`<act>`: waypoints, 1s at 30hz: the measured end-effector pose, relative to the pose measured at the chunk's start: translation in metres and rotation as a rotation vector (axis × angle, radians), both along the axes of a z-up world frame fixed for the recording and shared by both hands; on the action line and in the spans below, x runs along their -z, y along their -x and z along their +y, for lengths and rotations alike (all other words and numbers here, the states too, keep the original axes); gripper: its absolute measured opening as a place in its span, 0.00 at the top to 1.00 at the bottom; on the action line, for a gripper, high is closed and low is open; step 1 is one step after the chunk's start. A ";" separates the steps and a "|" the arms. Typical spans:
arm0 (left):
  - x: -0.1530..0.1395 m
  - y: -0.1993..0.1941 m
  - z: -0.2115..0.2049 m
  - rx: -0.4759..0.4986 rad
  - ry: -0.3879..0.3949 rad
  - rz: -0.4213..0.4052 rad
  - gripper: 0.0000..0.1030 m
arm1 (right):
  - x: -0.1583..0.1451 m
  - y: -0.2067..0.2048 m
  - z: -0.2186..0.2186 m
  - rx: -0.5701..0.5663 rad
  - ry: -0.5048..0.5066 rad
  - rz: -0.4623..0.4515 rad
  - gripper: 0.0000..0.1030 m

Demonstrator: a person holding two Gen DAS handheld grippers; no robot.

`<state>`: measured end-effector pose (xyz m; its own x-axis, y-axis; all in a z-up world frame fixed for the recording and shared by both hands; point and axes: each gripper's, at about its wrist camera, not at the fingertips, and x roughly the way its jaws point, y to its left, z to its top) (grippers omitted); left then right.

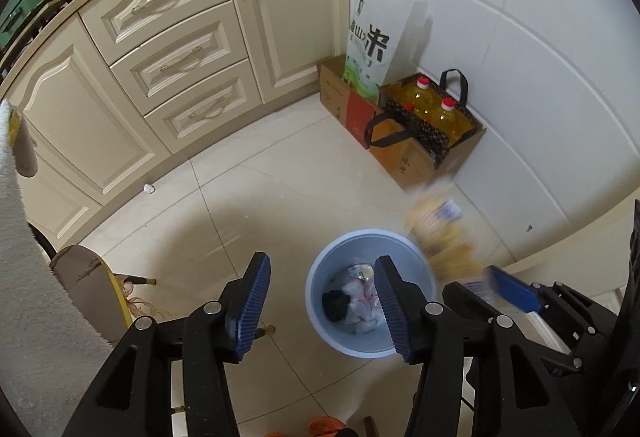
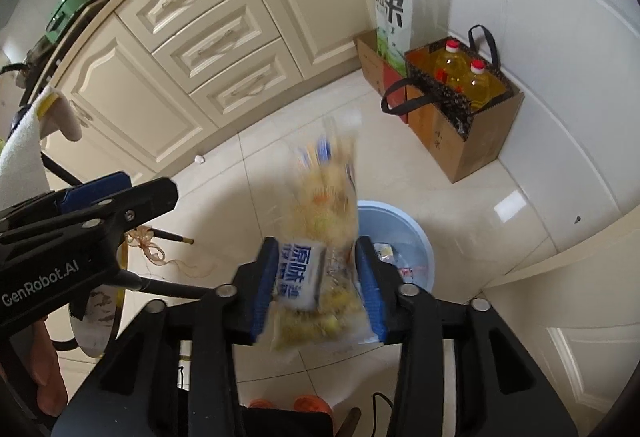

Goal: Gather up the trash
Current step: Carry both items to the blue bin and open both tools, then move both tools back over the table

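Your left claw [image 1: 324, 311] is made of thick black plastic arms that spread out like a fork. Each arm has a long hole cut in it. Round silver screws sit at the joints where the pieces meet. The fingers [image 1: 250, 307] wear dark blue rubber pads with thin lines running across them.

Your right claw [image 2: 318, 289] looks just the same: black arms, silver screws, and blue pads [image 2: 266, 285] with little ridges. From the right wrist view you see the side of your left claw, and white letters on its black body read "GenRobot.AI". A thin black cable shows near the bottom of that view.
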<state>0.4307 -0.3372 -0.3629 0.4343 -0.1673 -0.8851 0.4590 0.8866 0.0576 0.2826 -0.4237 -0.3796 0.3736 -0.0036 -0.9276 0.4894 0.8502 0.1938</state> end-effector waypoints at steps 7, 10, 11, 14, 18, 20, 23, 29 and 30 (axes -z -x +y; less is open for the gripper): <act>-0.031 0.023 0.021 -0.009 0.035 -0.032 0.51 | -0.033 0.003 0.009 0.002 0.044 -0.026 0.46; -0.052 0.037 0.035 -0.012 0.059 -0.063 0.50 | -0.056 0.003 0.021 -0.015 0.064 -0.056 0.45; -0.061 0.043 0.040 -0.015 0.069 -0.080 0.50 | -0.066 0.002 0.027 -0.024 0.075 -0.071 0.45; -0.085 0.064 0.061 -0.021 0.103 -0.126 0.50 | -0.095 0.001 0.046 -0.052 0.099 -0.115 0.44; -0.131 0.100 0.105 -0.040 0.167 -0.223 0.43 | -0.141 -0.004 0.080 -0.106 0.141 -0.199 0.39; -0.155 0.120 0.134 -0.060 0.191 -0.289 0.33 | -0.166 -0.012 0.103 -0.144 0.160 -0.250 0.34; -0.184 0.144 0.182 -0.112 0.203 -0.382 0.18 | -0.196 -0.027 0.145 -0.224 0.171 -0.309 0.34; -0.211 0.172 0.286 -0.245 0.204 -0.478 0.13 | -0.220 -0.073 0.228 -0.385 0.158 -0.364 0.23; -0.213 0.176 0.302 -0.271 0.191 -0.490 0.12 | -0.220 -0.082 0.240 -0.408 0.149 -0.369 0.23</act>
<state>0.2548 -0.0350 -0.1499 0.8344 -0.1299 -0.5357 0.1747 0.9840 0.0336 0.3642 -0.1835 -0.1595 0.6711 0.0879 -0.7361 0.0387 0.9874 0.1532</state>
